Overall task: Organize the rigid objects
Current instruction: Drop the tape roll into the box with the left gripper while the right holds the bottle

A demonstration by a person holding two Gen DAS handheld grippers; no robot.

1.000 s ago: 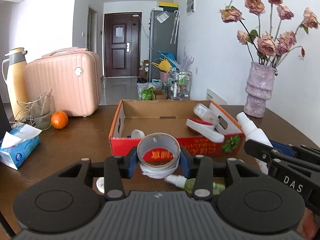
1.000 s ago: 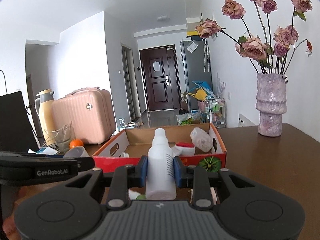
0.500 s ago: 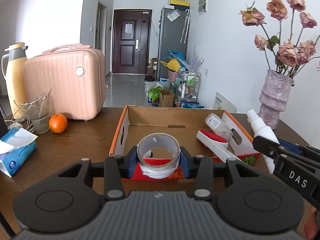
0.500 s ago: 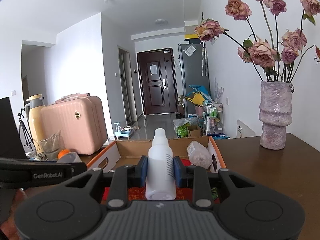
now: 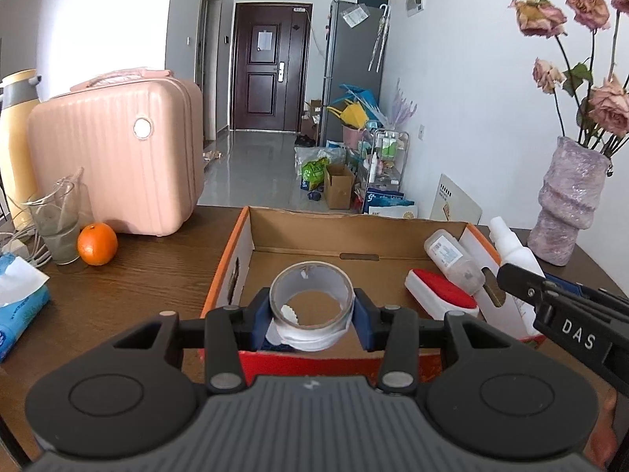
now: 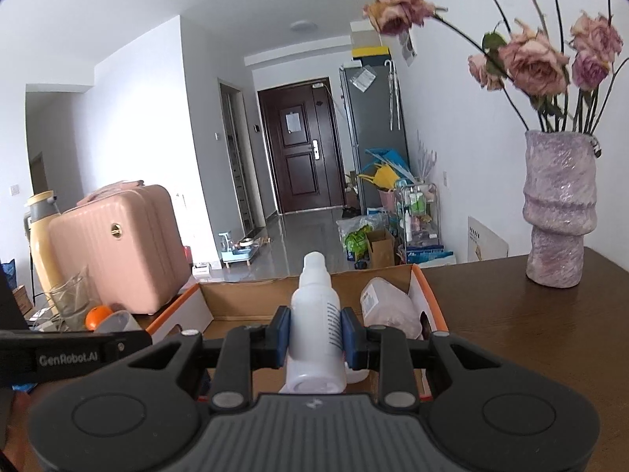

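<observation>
My left gripper [image 5: 312, 310] is shut on a roll of clear tape [image 5: 310, 289] and holds it over the front edge of an open cardboard box [image 5: 298, 232] with red and orange sides. My right gripper [image 6: 315, 332] is shut on a white plastic bottle [image 6: 316, 314] and holds it upright above the box [image 6: 243, 299], at its right side. The bottle also shows in the left wrist view [image 5: 513, 244]. Inside the box lie a clear bottle [image 5: 452, 259] and a red and white brush [image 5: 440, 291].
On the brown table stand a pink suitcase [image 5: 114, 157], an orange [image 5: 97, 244], a glass [image 5: 59, 224], a yellow thermos [image 5: 13, 137], a tissue pack [image 5: 19, 299] at left, and a purple vase of dried roses [image 5: 566, 200] at right.
Both grippers have risen and moved forward with their loads. The tape roll is now over the box's front edge, and the bottle is higher above the box's right side.
</observation>
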